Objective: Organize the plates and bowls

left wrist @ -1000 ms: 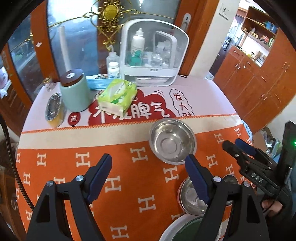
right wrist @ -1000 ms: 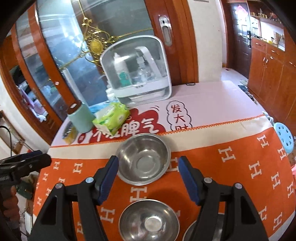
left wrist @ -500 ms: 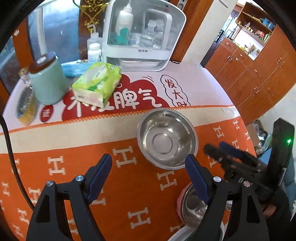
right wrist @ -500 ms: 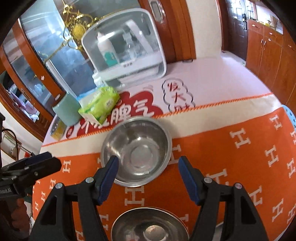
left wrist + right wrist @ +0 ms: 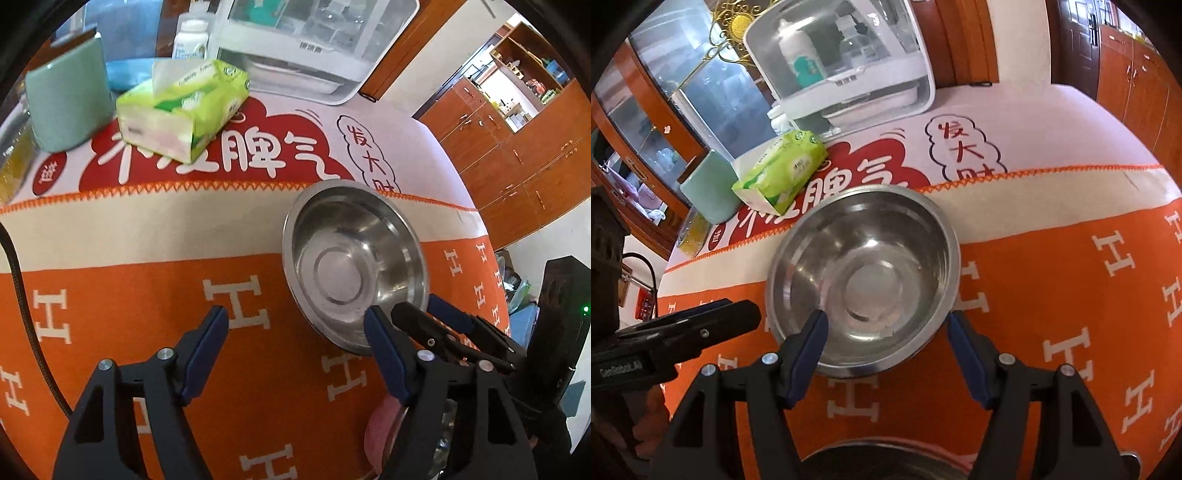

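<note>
A steel bowl [image 5: 354, 266] [image 5: 864, 280] stands upright on the orange tablecloth [image 5: 147, 295]. My left gripper [image 5: 295, 317] hangs low over the cloth at the bowl's near left side. Its jaws are closing with only cloth between them, and its right finger [image 5: 384, 343] overlaps the bowl's near rim. My right gripper [image 5: 885, 321] is open over the bowl's near edge, one finger [image 5: 809, 343] above the inside and the other [image 5: 964, 347] at the outer right rim. Neither pad presses on the bowl. Each gripper shows in the other's view: the right gripper [image 5: 415, 306], the left gripper [image 5: 738, 317].
A second steel bowl [image 5: 886, 461] and a pink-rimmed dish [image 5: 380, 424] lie near me, mostly hidden by the grippers. Behind are a green tissue pack [image 5: 184, 107], a green canister [image 5: 70, 99] and a white storage box [image 5: 842, 66]. The table drops off at the right, toward wooden cabinets [image 5: 517, 155].
Both grippers have come down and forward toward the steel bowl, which now fills more of each view. The nearer bowls have slid out at the bottom edge.
</note>
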`<state>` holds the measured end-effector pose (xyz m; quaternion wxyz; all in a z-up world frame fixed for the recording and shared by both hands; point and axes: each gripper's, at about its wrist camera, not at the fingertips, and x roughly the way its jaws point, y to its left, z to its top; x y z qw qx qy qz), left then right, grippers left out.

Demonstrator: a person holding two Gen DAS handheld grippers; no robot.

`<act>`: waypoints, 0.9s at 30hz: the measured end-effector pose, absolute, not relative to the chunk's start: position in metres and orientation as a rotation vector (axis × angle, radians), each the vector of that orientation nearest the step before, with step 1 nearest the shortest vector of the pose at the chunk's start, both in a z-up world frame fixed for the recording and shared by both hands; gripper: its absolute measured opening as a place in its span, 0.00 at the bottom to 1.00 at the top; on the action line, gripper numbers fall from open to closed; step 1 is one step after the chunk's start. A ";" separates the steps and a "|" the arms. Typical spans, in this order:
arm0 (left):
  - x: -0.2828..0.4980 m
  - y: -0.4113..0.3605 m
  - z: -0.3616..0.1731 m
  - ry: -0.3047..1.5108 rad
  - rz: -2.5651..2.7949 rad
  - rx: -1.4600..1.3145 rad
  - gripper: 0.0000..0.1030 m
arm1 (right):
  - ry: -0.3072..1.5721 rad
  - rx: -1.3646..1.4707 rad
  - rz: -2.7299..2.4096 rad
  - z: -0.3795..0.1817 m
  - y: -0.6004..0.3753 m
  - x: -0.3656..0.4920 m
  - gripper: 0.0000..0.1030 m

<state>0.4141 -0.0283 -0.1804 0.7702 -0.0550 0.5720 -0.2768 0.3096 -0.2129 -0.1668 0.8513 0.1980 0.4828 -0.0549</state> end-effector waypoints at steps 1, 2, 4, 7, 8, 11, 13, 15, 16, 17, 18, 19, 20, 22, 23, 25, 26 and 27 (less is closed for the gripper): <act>0.415 -0.030 -0.183 1.245 -0.600 -0.122 0.68 | 1.020 0.421 -0.116 -0.169 -0.214 0.310 0.66; 0.416 -0.030 -0.186 1.252 -0.602 -0.127 0.66 | 1.023 0.421 -0.118 -0.171 -0.214 0.310 0.66; 0.416 -0.032 -0.192 1.260 -0.607 -0.135 0.63 | 1.026 0.422 -0.117 -0.175 -0.214 0.311 0.64; 0.417 -0.035 -0.197 1.269 -0.612 -0.131 0.60 | 1.039 0.433 -0.110 -0.180 -0.213 0.312 0.56; 0.417 -0.036 -0.199 1.272 -0.615 -0.130 0.55 | 1.045 0.435 -0.108 -0.181 -0.212 0.312 0.54; 0.416 -0.037 -0.203 1.276 -0.621 -0.135 0.49 | 1.052 0.434 -0.103 -0.183 -0.210 0.312 0.42; 0.415 -0.038 -0.203 1.273 -0.632 -0.143 0.45 | 1.054 0.428 -0.115 -0.183 -0.210 0.312 0.38; 0.414 -0.040 -0.202 1.263 -0.646 -0.137 0.37 | 1.051 0.436 -0.123 -0.183 -0.212 0.311 0.34; 0.412 -0.041 -0.202 1.257 -0.652 -0.127 0.35 | 1.048 0.441 -0.124 -0.183 -0.213 0.310 0.32; 0.411 -0.043 -0.201 1.253 -0.658 -0.122 0.30 | 1.046 0.445 -0.128 -0.183 -0.214 0.309 0.30; 0.409 -0.044 -0.201 1.249 -0.670 -0.118 0.23 | 1.043 0.443 -0.130 -0.183 -0.214 0.308 0.28; 0.407 -0.045 -0.201 1.248 -0.678 -0.110 0.21 | 1.043 0.441 -0.132 -0.182 -0.213 0.308 0.27; 0.406 -0.045 -0.200 1.243 -0.672 -0.103 0.21 | 1.046 0.441 -0.135 -0.182 -0.213 0.308 0.26; 0.405 -0.045 -0.200 1.241 -0.663 -0.102 0.21 | 1.050 0.442 -0.135 -0.180 -0.212 0.307 0.26; 0.404 -0.044 -0.200 1.245 -0.659 -0.105 0.21 | 1.049 0.443 -0.135 -0.180 -0.211 0.306 0.26; 0.403 -0.043 -0.198 1.246 -0.654 -0.103 0.21 | 1.048 0.443 -0.133 -0.178 -0.209 0.304 0.26; 0.401 -0.042 -0.197 1.241 -0.653 -0.095 0.21 | 1.047 0.442 -0.131 -0.177 -0.208 0.303 0.26; 0.399 -0.041 -0.195 1.234 -0.650 -0.086 0.21 | 1.046 0.440 -0.128 -0.175 -0.207 0.301 0.26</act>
